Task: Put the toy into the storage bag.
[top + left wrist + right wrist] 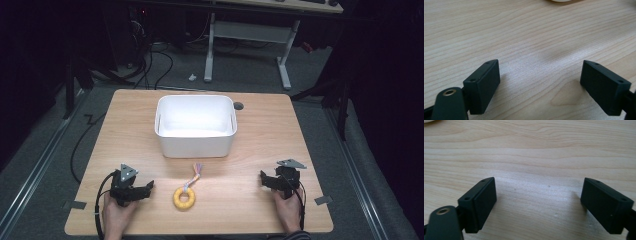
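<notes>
The yellow ring toy [184,198] with its coloured tassel lies on the wooden table [260,145] near the front edge, just before the white bin [195,142], between the left gripper [145,190] and right gripper [263,179], touching neither, both gaping wide over bare wood.
</notes>
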